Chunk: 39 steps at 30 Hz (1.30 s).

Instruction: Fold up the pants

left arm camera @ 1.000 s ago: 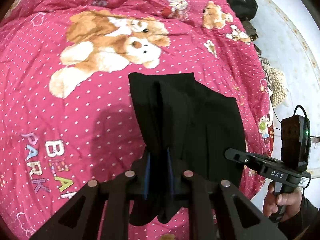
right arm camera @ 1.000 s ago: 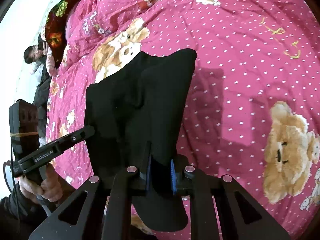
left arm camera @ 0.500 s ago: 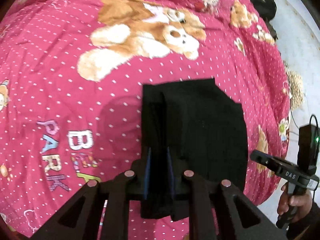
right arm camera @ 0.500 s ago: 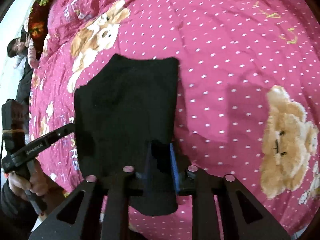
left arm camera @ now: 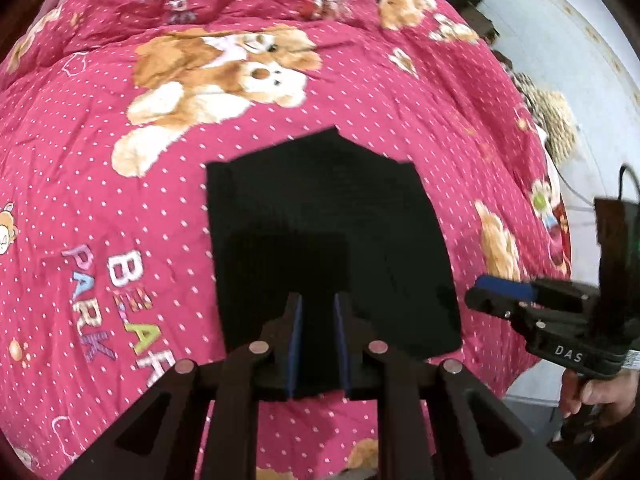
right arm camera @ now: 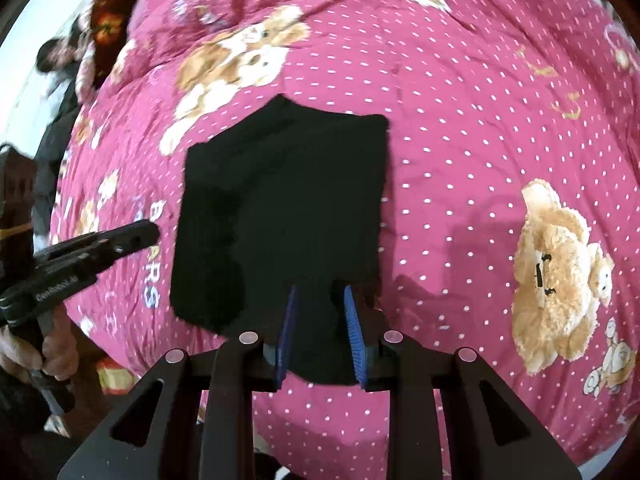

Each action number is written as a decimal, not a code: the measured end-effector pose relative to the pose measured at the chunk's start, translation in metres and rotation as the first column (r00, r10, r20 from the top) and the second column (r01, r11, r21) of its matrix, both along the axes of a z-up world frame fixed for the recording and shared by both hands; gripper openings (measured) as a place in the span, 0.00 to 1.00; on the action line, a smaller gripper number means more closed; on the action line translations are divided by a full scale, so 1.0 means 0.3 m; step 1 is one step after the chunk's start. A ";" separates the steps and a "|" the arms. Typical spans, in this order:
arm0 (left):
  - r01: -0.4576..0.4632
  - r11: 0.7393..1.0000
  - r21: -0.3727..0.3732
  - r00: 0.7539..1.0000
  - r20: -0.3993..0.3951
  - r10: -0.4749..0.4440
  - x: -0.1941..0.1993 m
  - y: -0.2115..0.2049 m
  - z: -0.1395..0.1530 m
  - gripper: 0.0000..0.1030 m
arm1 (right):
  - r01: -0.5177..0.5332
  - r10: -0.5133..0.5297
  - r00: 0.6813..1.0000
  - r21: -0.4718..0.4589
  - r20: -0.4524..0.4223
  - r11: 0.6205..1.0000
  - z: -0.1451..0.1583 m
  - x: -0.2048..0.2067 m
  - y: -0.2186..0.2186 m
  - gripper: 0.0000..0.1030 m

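Bed surface: pink dotted bedspread with a teddy-bear print. Left wrist view, left to right:
- Black pants lie folded flat at frame centre.
- Left gripper sits at lower centre over their near edge, jaws narrowly parted and gripping nothing.
- Right gripper is at the right edge, just beside the pants' right border and not touching. No cloth is in it, and its jaws have just been opening to a narrow gap.

Right wrist view agrees: the left tool's tip is clear of the cloth.

One pants (black), two tools.
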<state>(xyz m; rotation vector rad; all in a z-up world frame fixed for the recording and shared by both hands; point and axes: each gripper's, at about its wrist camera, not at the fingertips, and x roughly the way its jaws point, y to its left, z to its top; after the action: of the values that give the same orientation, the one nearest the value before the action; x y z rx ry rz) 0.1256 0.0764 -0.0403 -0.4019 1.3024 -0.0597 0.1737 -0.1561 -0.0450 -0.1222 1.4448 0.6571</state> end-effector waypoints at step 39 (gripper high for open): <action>0.035 0.989 0.146 0.998 0.039 -0.041 -0.336 -0.074 0.098 0.36 | -0.028 0.039 0.983 -0.065 0.179 0.997 0.152 -0.368 -0.004 0.38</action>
<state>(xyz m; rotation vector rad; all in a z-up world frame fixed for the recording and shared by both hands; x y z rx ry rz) 0.0249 0.0542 -0.0108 -0.2498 1.2639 -0.0054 0.0634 -0.1573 0.0005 -0.2493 1.2911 0.6128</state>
